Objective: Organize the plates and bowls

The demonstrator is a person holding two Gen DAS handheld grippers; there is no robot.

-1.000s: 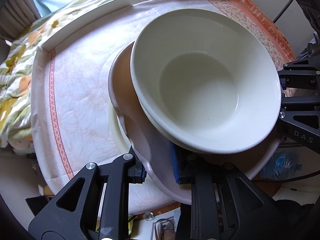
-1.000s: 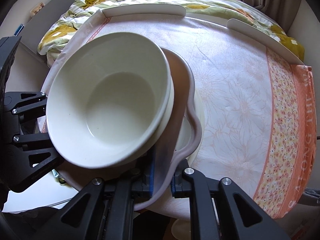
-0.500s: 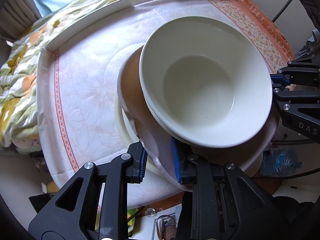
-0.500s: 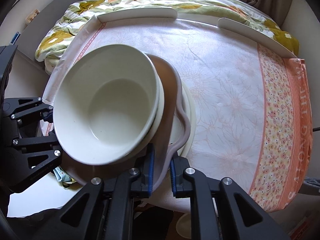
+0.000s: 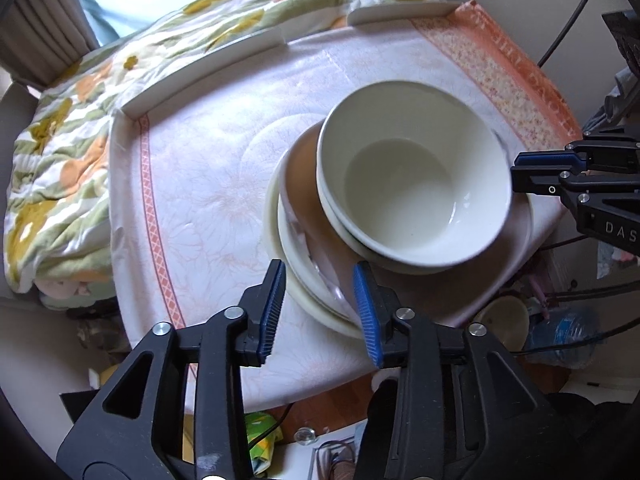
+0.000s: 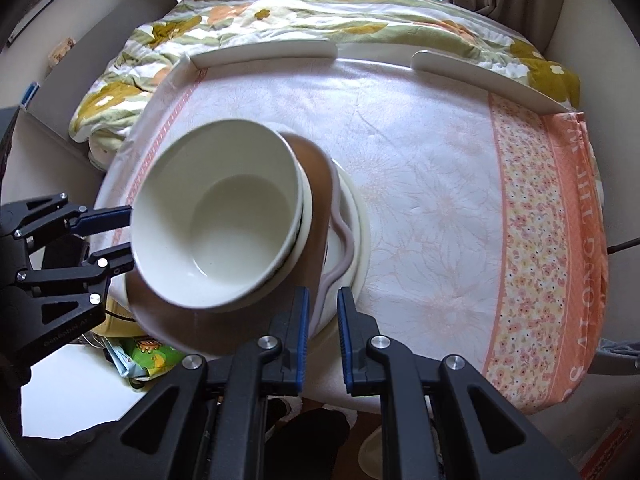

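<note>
A white bowl (image 5: 416,184) sits nested in a second white bowl on a pink wavy-rimmed plate (image 5: 320,256), which lies on a cream plate (image 5: 280,256) on the table. The same stack shows in the right wrist view, with the bowl (image 6: 216,224), the pink plate (image 6: 340,240) and the cream plate (image 6: 362,232). My left gripper (image 5: 318,310) is open and empty, just short of the plates' near edge. My right gripper (image 6: 323,320) is open, its jaws a little apart on either side of the pink plate's rim, not touching it.
The table has a pale floral cloth (image 5: 208,184) with an orange border (image 6: 560,240). White curved rails (image 6: 264,54) stand at its far edge, a flowered quilt (image 5: 60,152) behind. Clutter lies on the floor below the near edge.
Both grippers let go of the pink plate's rim, opened and drew back. The stack now rests on the cream plate on the table.
</note>
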